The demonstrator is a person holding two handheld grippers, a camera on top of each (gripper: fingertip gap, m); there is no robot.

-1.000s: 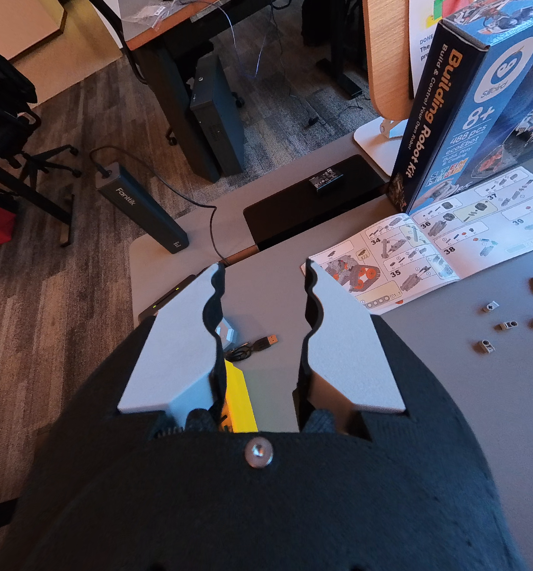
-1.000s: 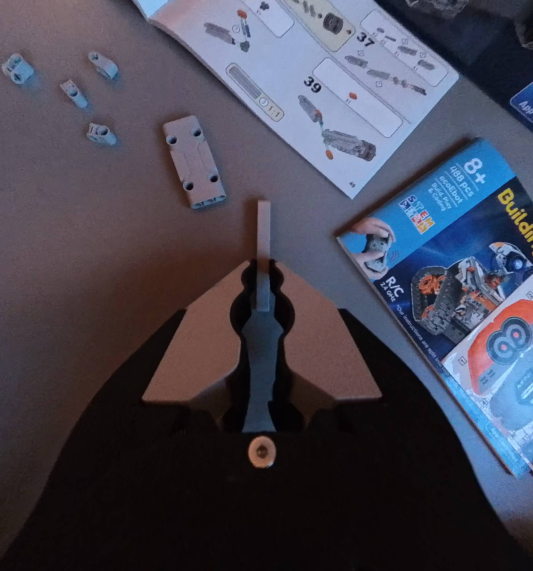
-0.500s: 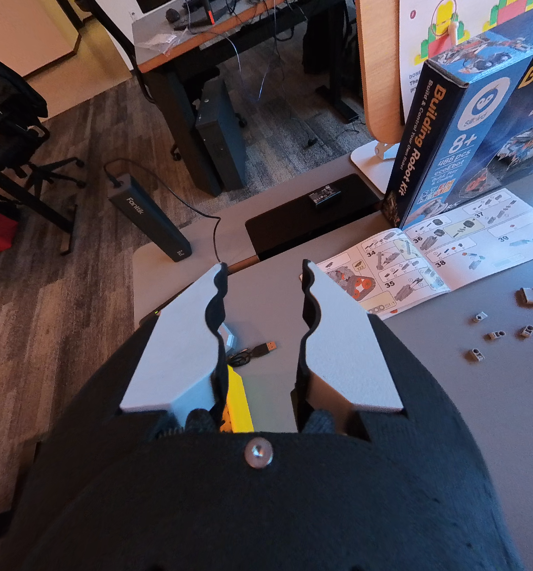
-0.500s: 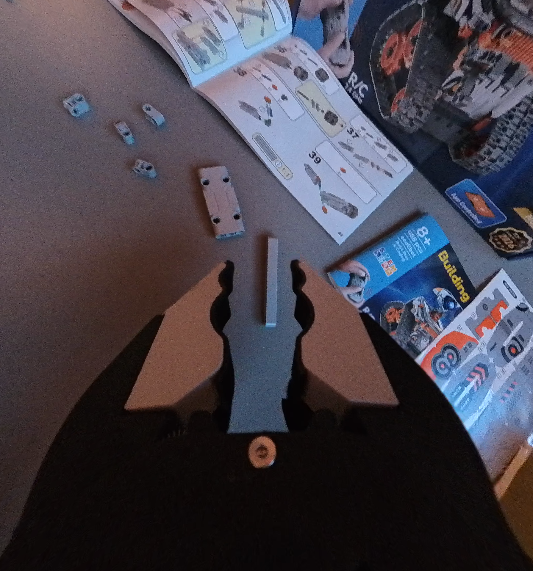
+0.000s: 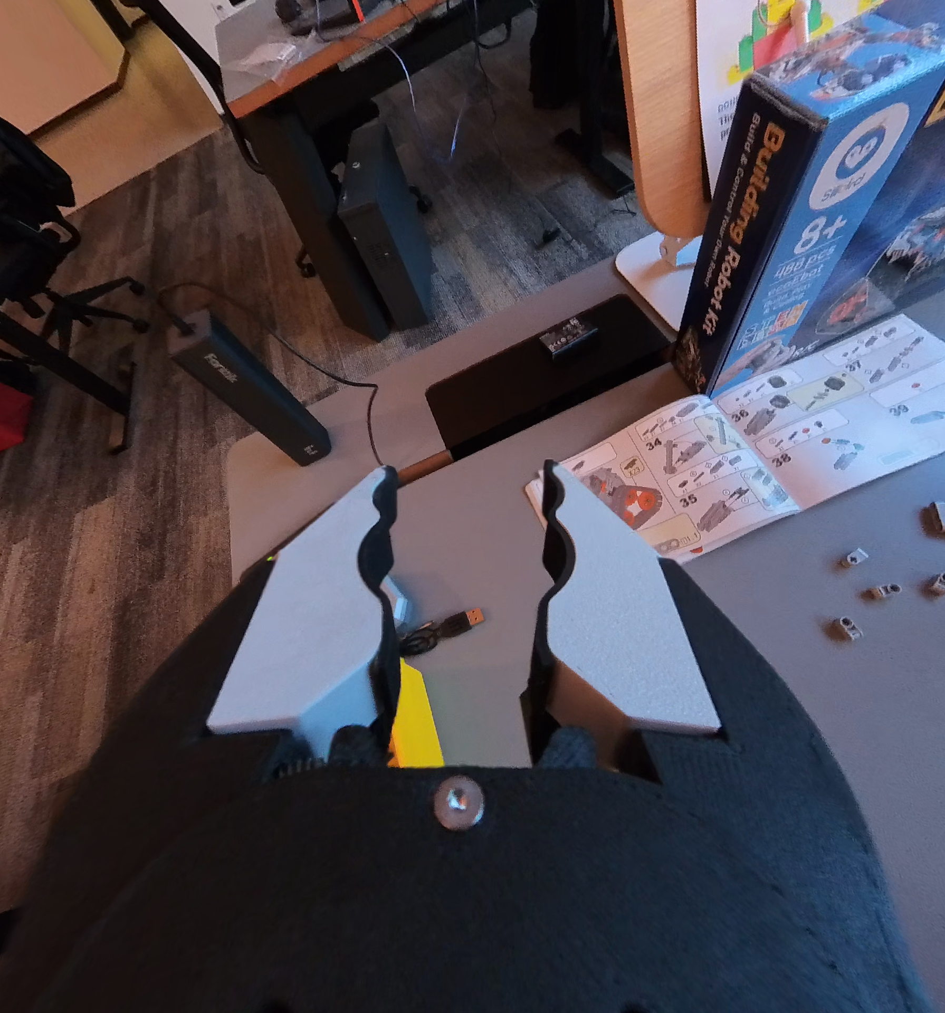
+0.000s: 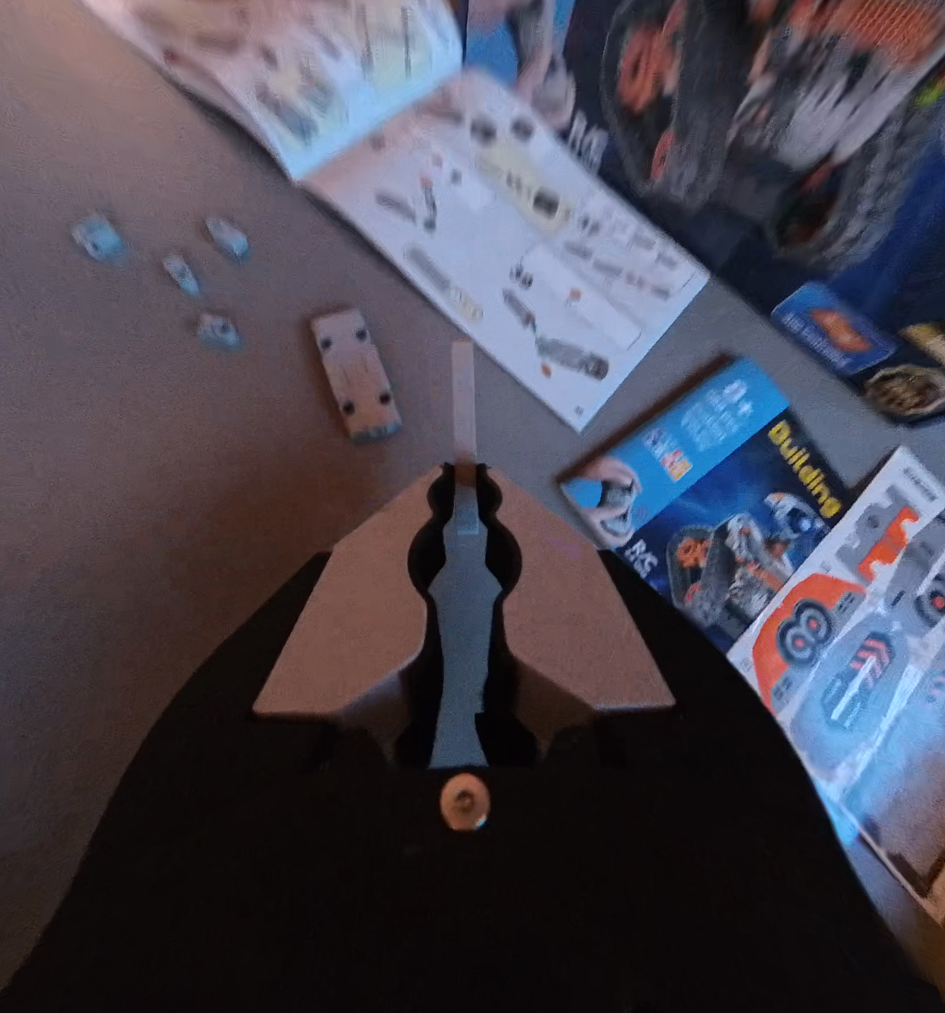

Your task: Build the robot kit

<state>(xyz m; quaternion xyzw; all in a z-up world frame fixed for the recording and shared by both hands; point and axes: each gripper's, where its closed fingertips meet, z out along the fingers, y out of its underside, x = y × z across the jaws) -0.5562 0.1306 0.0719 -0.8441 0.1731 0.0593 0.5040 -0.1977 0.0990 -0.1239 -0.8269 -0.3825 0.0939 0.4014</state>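
My right gripper [image 6: 463, 468] is shut on a thin grey beam [image 6: 463, 394]. Both pads press on its near end and the rest sticks out forward over the grey table [image 6: 130, 493]. A flat grey plate with holes [image 6: 356, 378] lies just left of the beam. Several small grey connector pieces [image 6: 218, 329] lie farther left. My left gripper [image 5: 469, 474] is open and empty, above the table's left part. A black USB cable [image 5: 448, 627] and a yellow item [image 5: 415, 723] lie on the table below its fingers.
An open instruction booklet [image 5: 760, 449] lies in front of a standing blue kit box [image 5: 821, 219]. A blue booklet [image 6: 706, 482] and a sticker sheet [image 6: 870, 630] lie right of the right gripper. A long dark device [image 5: 251, 394] and a black pad [image 5: 541, 378] are beyond the left gripper.
The right gripper held the beam, opened so the beam lay loose between its fingers, and has shut on it again. The left gripper stays open and has drifted only slightly.
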